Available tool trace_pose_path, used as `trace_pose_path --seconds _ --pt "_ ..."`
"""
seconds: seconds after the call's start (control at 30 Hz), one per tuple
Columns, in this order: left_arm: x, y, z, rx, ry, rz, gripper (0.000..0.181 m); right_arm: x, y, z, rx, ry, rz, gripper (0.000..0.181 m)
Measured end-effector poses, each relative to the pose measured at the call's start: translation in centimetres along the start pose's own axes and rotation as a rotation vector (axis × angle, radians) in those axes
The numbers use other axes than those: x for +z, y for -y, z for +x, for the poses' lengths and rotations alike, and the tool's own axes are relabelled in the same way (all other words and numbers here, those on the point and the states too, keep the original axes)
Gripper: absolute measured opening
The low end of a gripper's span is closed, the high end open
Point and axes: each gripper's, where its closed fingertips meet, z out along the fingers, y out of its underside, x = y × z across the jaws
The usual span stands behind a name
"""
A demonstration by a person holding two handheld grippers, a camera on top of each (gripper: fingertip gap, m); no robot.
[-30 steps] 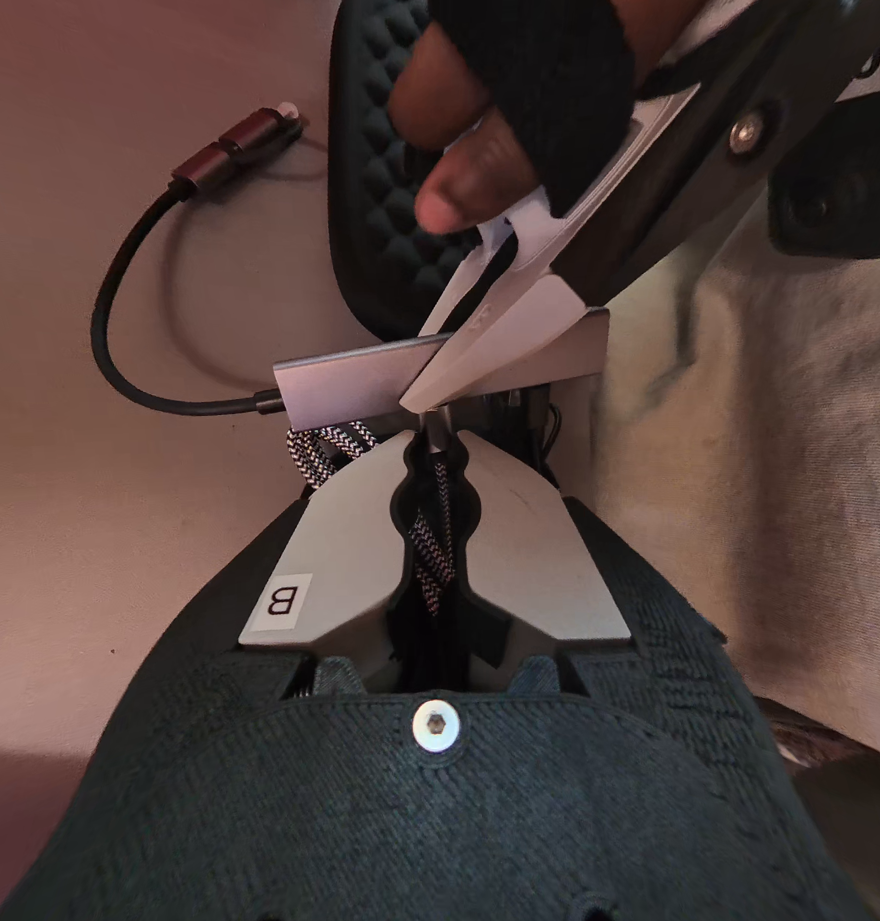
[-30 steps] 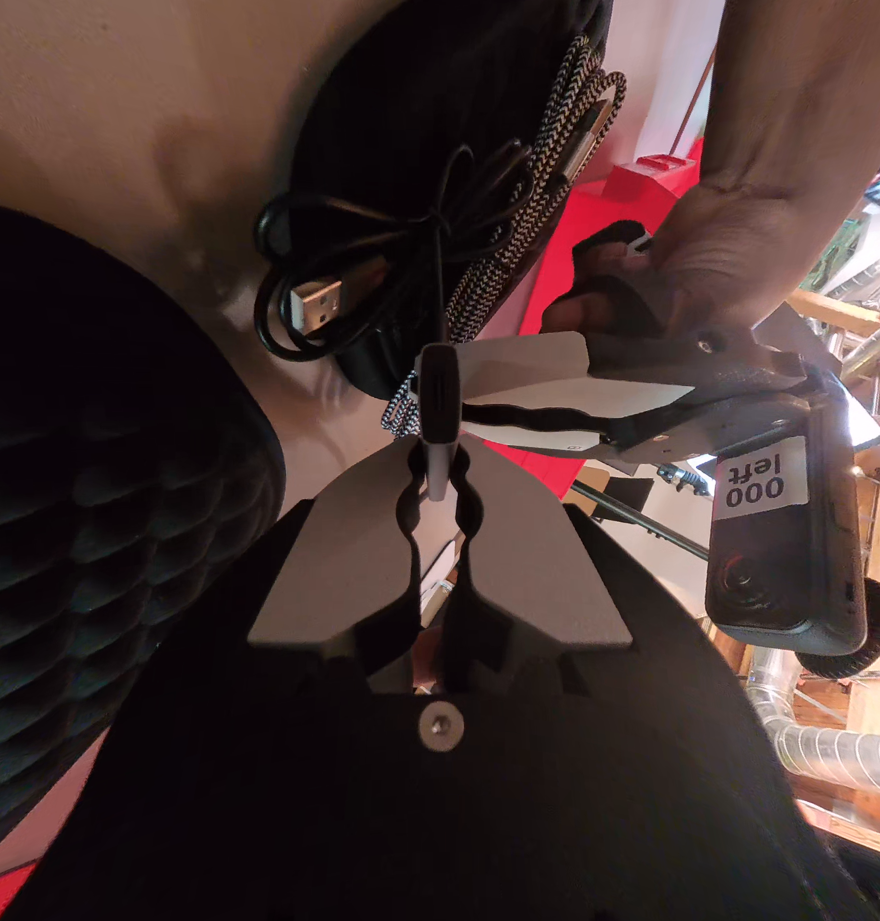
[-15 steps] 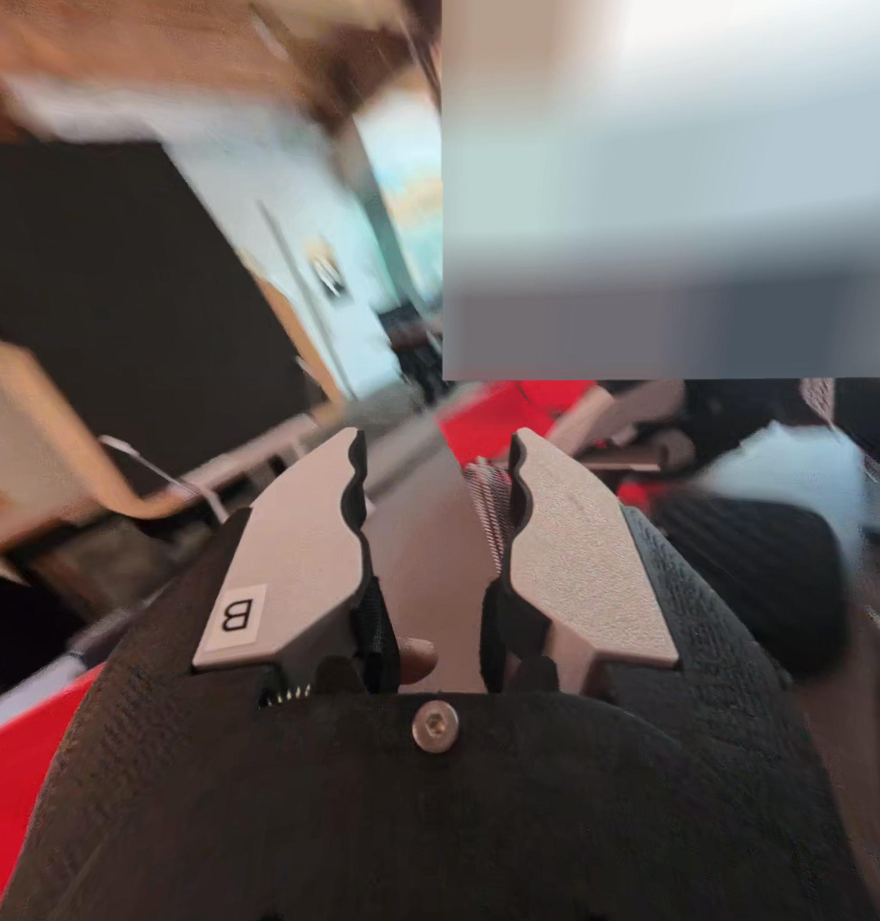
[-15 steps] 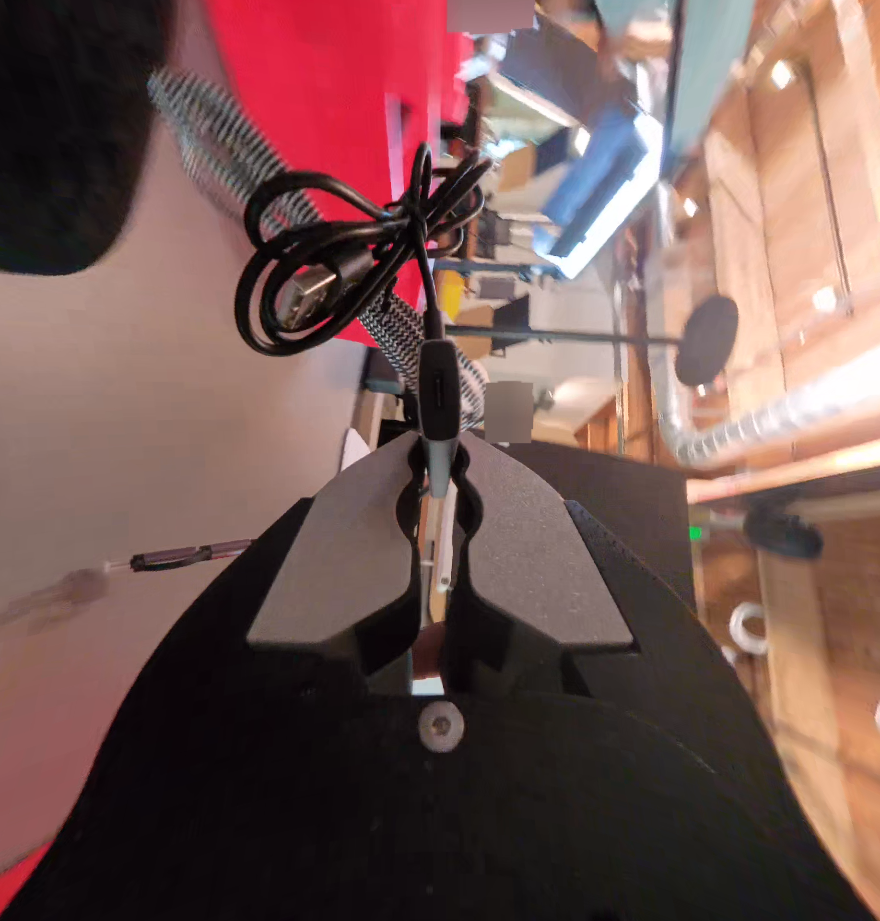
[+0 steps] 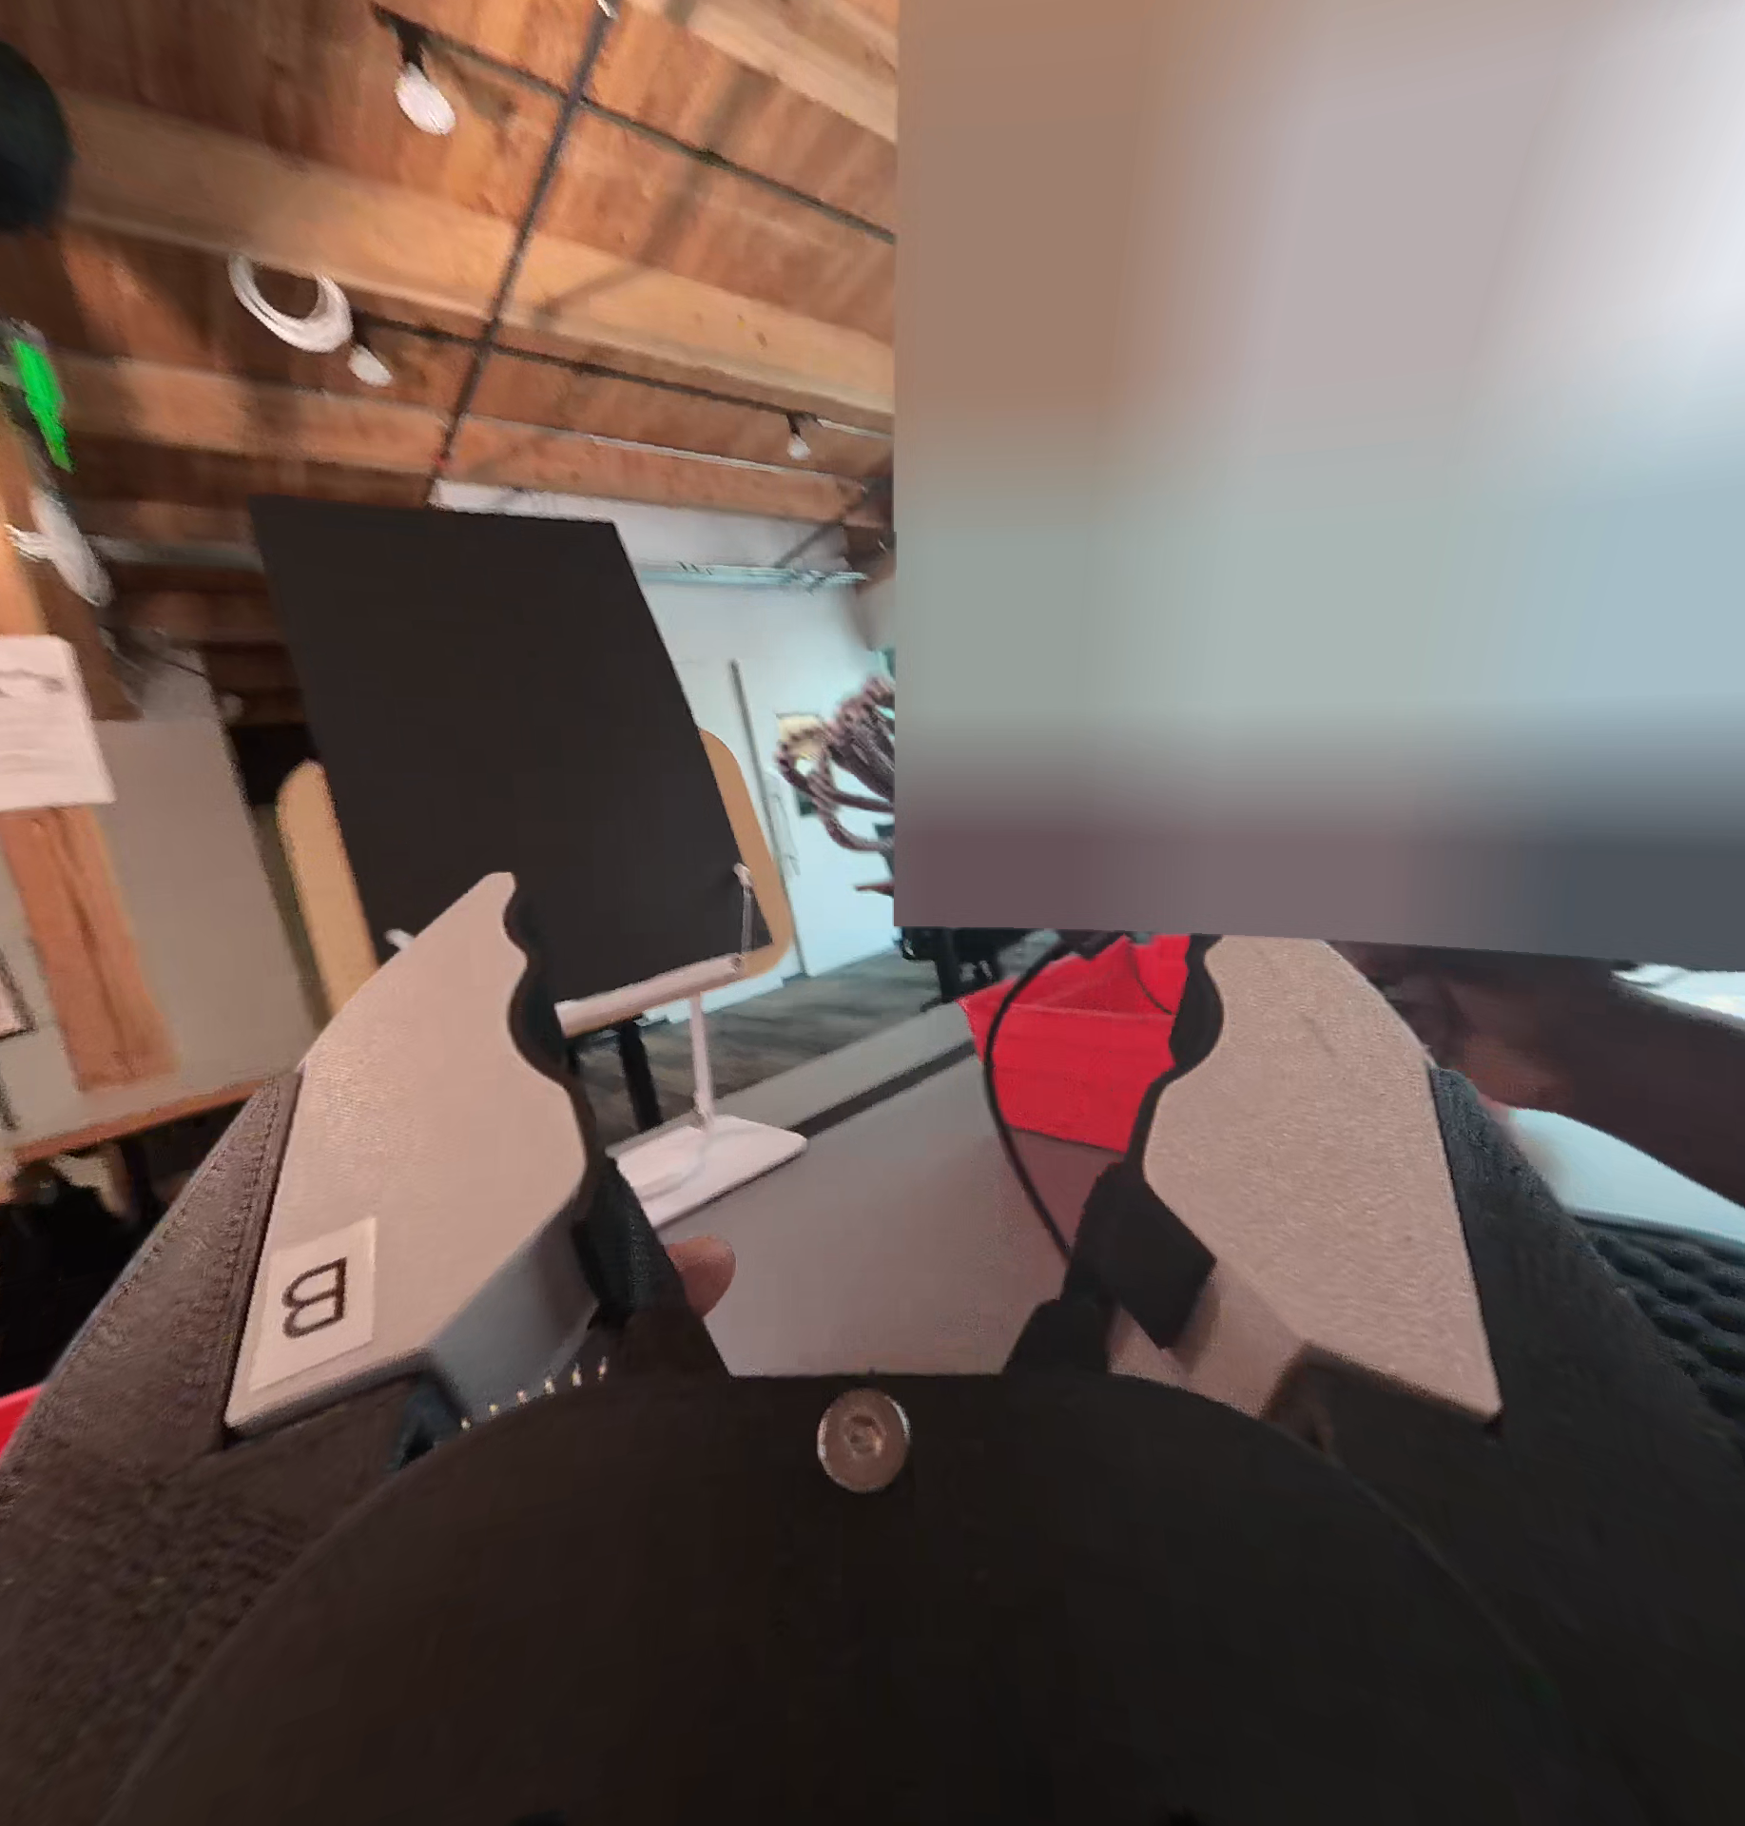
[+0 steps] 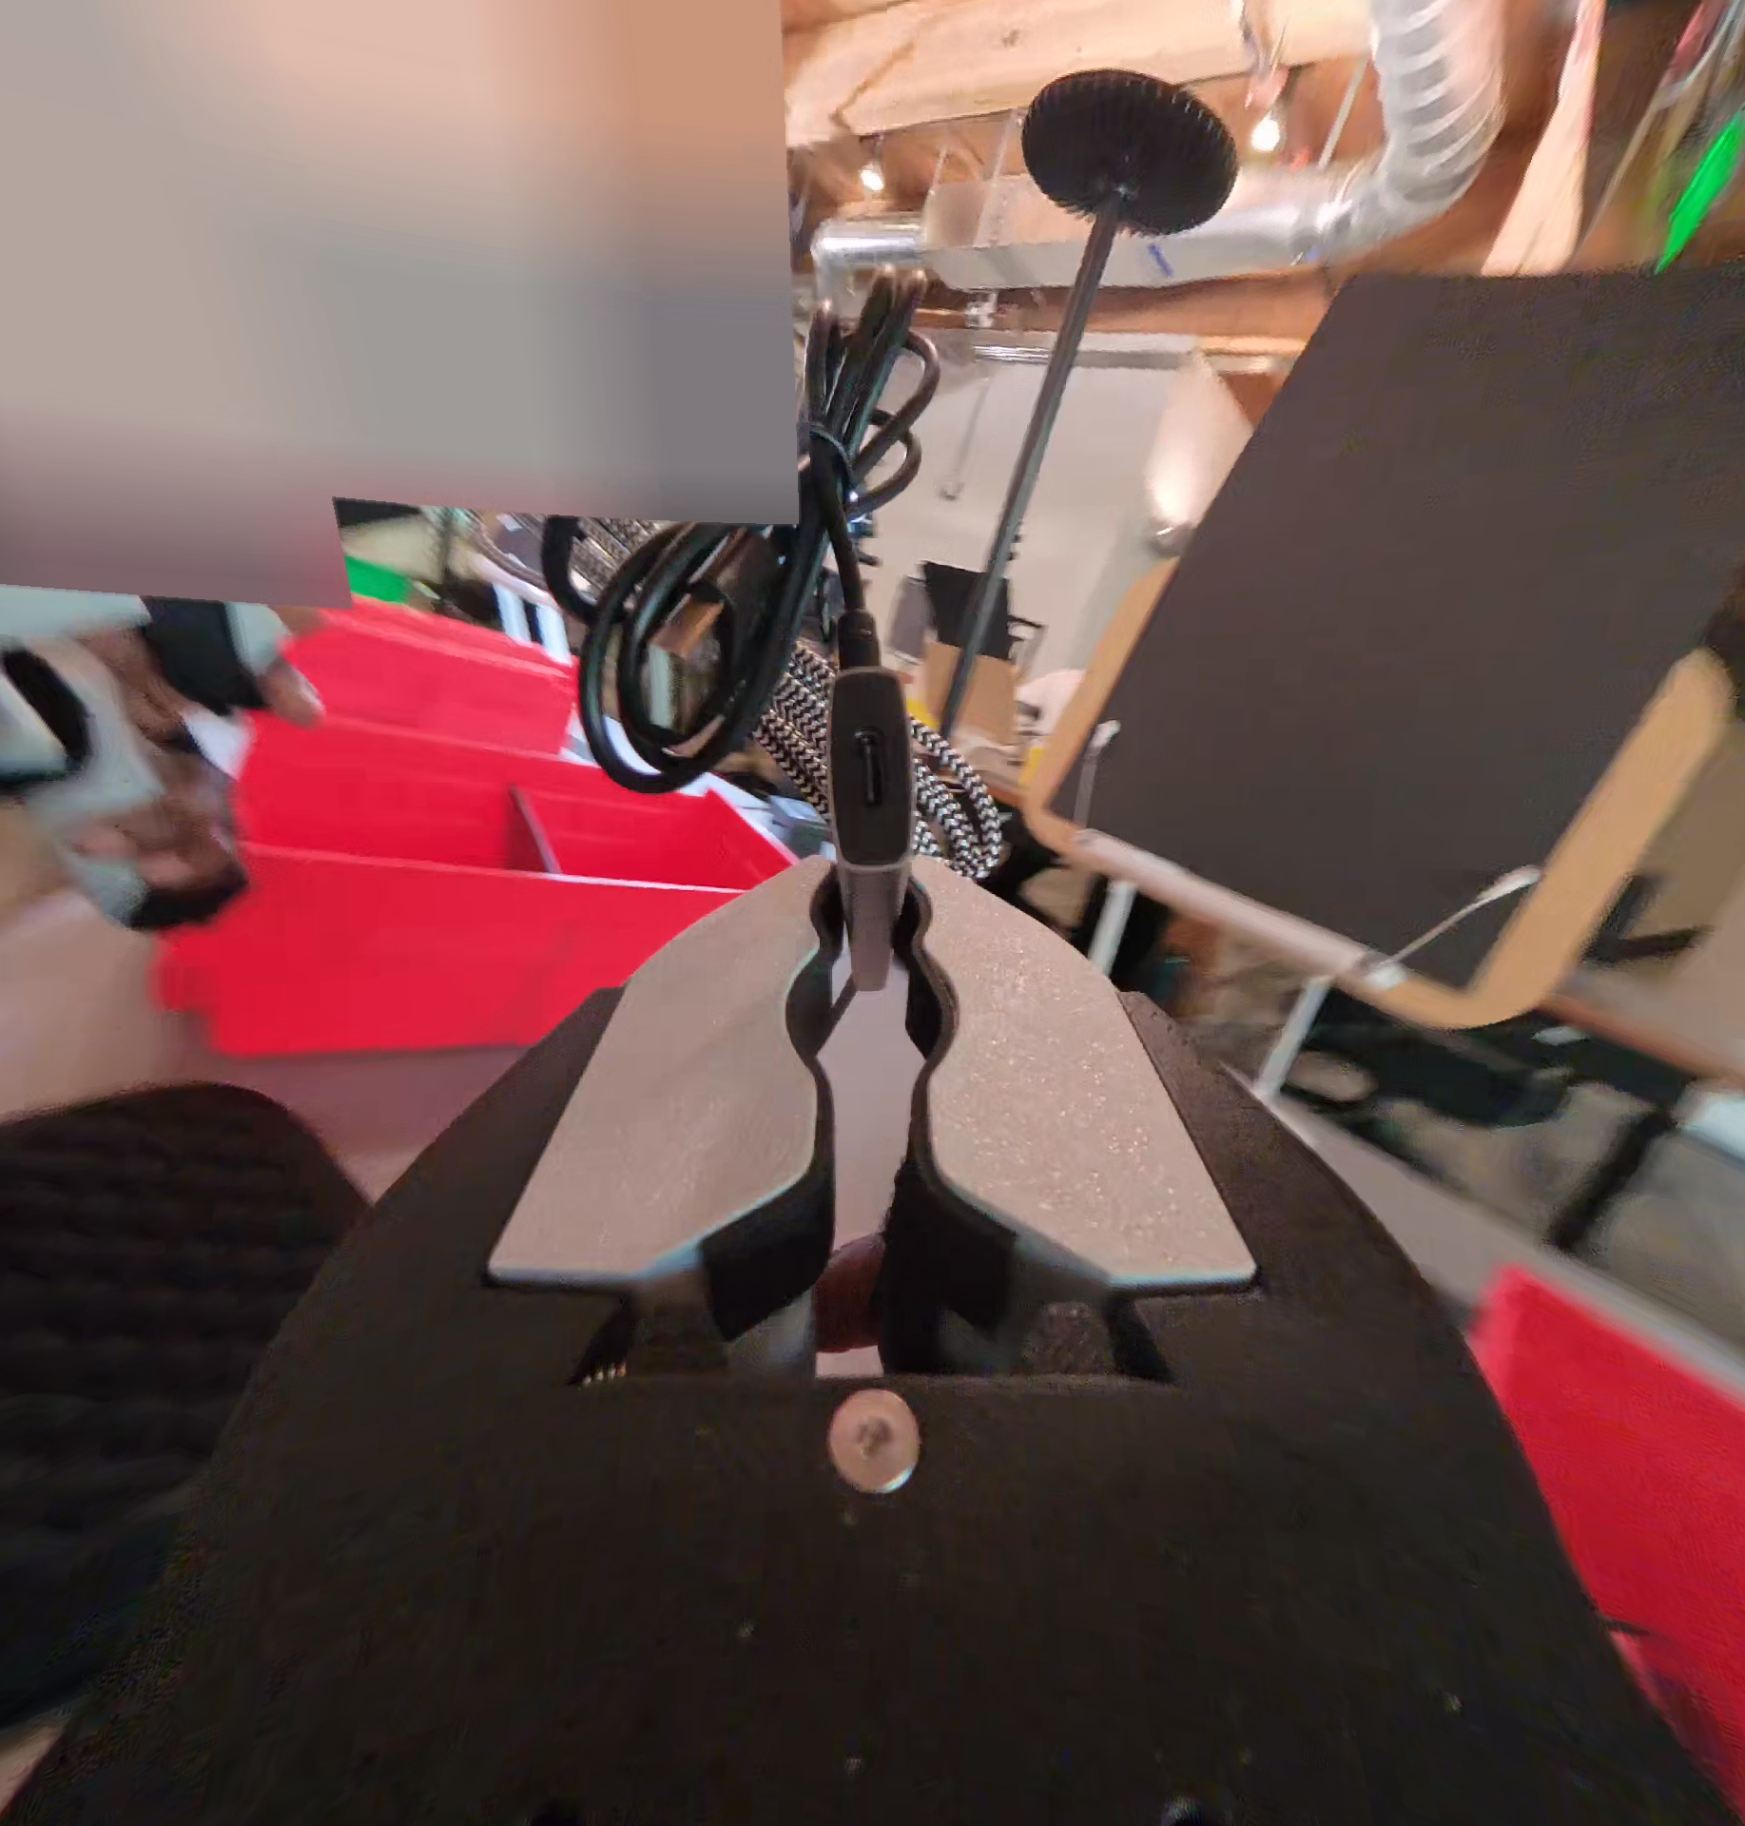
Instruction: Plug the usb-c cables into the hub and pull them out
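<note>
The left tongs (image 5: 853, 949) stand spread wide with nothing between their matte grey, wavy-edged fingers (image 5: 433, 1117); a white sticker with a single black letter sits on the left one. A thin black cord (image 5: 1021, 1136) crosses the gap above the grey surface (image 5: 878, 1245). The right tongs (image 6: 870, 874) are clenched on the slim metallic hub (image 6: 868, 790), held up edge-on, one slot port facing the camera. Coiled glossy black cable (image 6: 651, 692) and braided black-and-white cable (image 6: 799, 736) hang behind it, partly hidden. Red plastic bins (image 6: 433, 870) lie blurred behind.
</note>
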Motion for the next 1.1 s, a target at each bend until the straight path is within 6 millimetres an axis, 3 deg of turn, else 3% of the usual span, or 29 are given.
trace_pose_path --seconds 0.13,0.2,0.37,0.47,0.6,0.77,0.87,1.0,1.1 --pt "0.9 -2.1 1.8 -0.156 -0.137 -0.080 0.119 0.0 -0.9 -1.6 0.365 0.151 0.044 0.008" --pt "1.3 -3.1 3.2 -0.236 -0.233 -0.137 0.108 -0.2 -1.0 -2.4 0.463 0.231 0.068 0.008" --pt "2.3 -5.2 6.1 -0.322 -0.373 -0.236 0.079 -0.7 -0.3 -3.2 0.531 0.305 0.119 0.008" --pt "2.5 -6.7 6.9 -0.268 -0.376 -0.311 0.062 -1.3 1.1 -2.1 0.520 0.272 0.179 0.008" --pt "2.2 -8.8 6.1 -0.130 -0.287 -0.330 0.054 -2.4 3.9 2.3 0.379 0.117 0.228 0.008" --pt "1.9 -9.7 5.5 -0.151 -0.228 -0.237 0.051 -4.9 8.5 10.2 0.114 -0.187 0.269 0.008" --pt "1.6 -10.2 5.1 -0.158 -0.190 -0.205 0.050 -6.4 10.3 14.4 -0.086 -0.375 0.268 0.008" --pt "1.4 -10.0 4.5 -0.119 -0.160 -0.194 0.049 -6.0 9.3 19.0 -0.269 -0.472 0.121 0.008" --pt "1.4 -10.1 4.6 -0.149 -0.176 -0.194 0.049 -5.4 8.3 21.0 -0.480 -0.518 0.108 0.008"
